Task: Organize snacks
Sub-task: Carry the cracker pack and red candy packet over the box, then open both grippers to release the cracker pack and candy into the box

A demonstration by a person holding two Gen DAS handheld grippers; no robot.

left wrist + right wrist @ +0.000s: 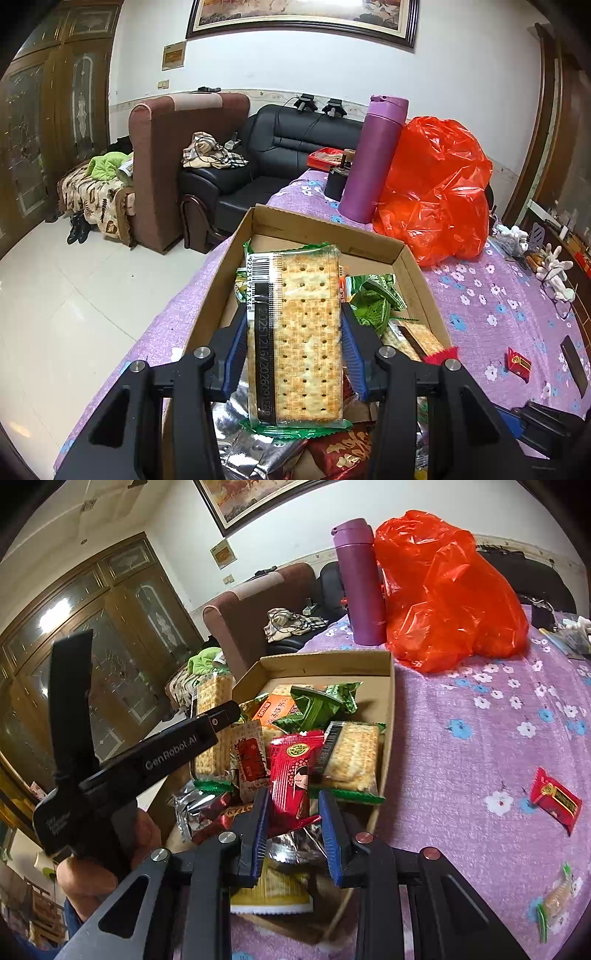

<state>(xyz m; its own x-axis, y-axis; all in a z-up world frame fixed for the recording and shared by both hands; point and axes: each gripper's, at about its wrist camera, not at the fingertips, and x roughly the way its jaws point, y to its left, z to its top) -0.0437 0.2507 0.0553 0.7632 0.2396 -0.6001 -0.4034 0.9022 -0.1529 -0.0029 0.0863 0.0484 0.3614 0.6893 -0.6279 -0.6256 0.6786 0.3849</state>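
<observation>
My left gripper (293, 317) is shut on a cracker packet (299, 332) with green edges and holds it over the cardboard box (325, 230), which is full of mixed snacks. The same packet (212, 698) and the left gripper's body (166, 753) show at the box's left in the right wrist view. My right gripper (293, 805) is shut on a red snack packet (293, 771) with a cartoon face, just above the near end of the box (332, 657). A second cracker packet (351, 757) lies in the box.
A purple bottle (360, 583) and a red plastic bag (450, 590) stand behind the box on the purple flowered cloth (480, 757). A small red sweet (556, 799) and a small green-ended packet (554, 901) lie loose on the cloth at right. Sofas stand beyond the table.
</observation>
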